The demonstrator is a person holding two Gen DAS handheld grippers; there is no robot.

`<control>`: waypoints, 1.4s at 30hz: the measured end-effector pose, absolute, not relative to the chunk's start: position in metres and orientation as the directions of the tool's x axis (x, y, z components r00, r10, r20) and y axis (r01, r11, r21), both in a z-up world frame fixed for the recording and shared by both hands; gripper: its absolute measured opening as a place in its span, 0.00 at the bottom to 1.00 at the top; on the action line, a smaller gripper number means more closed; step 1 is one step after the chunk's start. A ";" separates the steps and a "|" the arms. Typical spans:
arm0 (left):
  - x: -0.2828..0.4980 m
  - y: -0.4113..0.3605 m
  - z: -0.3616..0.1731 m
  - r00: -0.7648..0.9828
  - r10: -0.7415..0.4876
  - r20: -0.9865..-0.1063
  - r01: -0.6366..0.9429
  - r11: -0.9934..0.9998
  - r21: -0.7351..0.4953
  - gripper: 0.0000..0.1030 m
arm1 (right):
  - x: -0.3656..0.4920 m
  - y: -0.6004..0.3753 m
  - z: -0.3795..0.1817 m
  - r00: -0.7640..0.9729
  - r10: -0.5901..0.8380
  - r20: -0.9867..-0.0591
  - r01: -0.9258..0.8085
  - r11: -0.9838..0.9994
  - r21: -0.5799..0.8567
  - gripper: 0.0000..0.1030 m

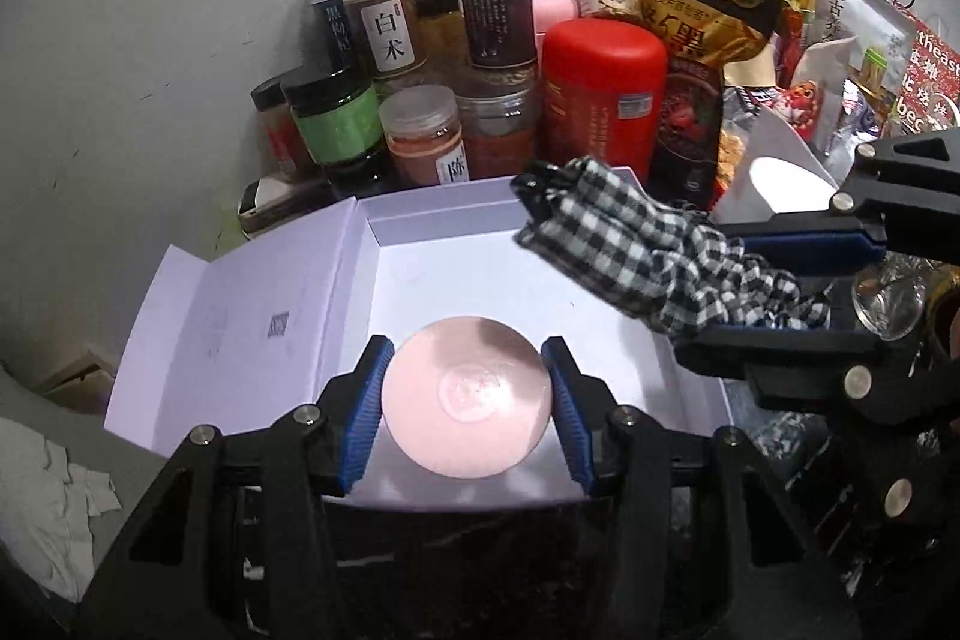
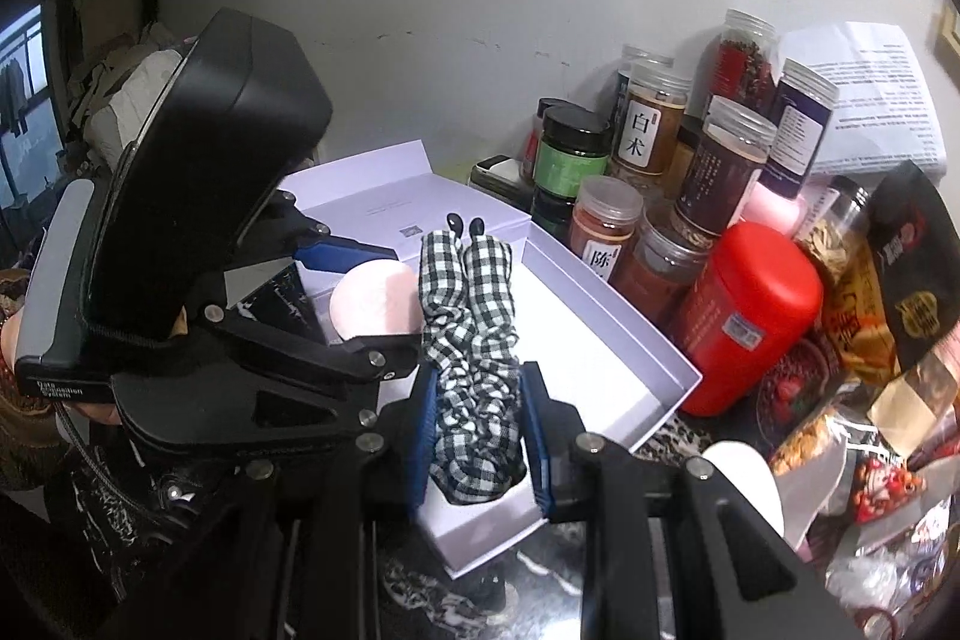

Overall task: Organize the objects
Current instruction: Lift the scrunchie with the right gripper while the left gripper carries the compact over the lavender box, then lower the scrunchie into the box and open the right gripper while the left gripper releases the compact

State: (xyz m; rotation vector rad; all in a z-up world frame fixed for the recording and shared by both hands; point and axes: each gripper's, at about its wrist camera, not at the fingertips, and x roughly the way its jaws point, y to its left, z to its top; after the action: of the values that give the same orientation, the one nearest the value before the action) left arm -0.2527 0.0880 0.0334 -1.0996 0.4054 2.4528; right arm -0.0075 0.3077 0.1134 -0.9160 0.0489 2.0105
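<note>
The left claw (image 1: pixel 468 400) is squeezing a round, flat pink disc (image 1: pixel 468 394) and the right claw (image 2: pixel 477 430) is clamping a bunched black-and-white checked cloth (image 2: pixel 474 340), both hanging over the open white cardboard box (image 1: pixel 432 244), likely so they can drop in. The box floor is looking bare, giving lots of room. Plastic spice jars (image 1: pixel 390 22) and a red plastic canister (image 1: pixel 600 100) are crowding its far wall on the counter.

Dim room, light pooling on the white box (image 1: pixel 420 244) floor; fisheye bends the edges into black corners, and the jars (image 1: pixel 390 34) look slightly soft.
</note>
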 end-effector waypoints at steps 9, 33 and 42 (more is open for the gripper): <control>-0.293 0.090 0.025 -0.605 0.228 -0.763 -0.461 -0.881 0.103 0.48 | -0.014 0.354 0.117 -0.236 0.717 -0.656 -0.790 -0.535 -0.301 0.25; -0.369 0.110 -0.020 -0.546 0.202 -0.813 -0.459 -0.884 0.088 0.48 | -0.006 0.449 0.074 -0.093 0.501 -0.860 -0.872 -0.459 -0.173 0.25; -0.380 0.115 -0.041 -0.520 0.191 -0.832 -0.467 -0.880 0.090 0.48 | -0.003 0.462 0.059 -0.017 0.478 -0.878 -0.894 -0.401 -0.201 0.25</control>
State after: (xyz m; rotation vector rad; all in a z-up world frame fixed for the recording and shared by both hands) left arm -0.3800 0.1152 -0.0408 -1.2656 0.4294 2.4105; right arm -0.0025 0.4621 0.0593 -1.1769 0.5145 1.6430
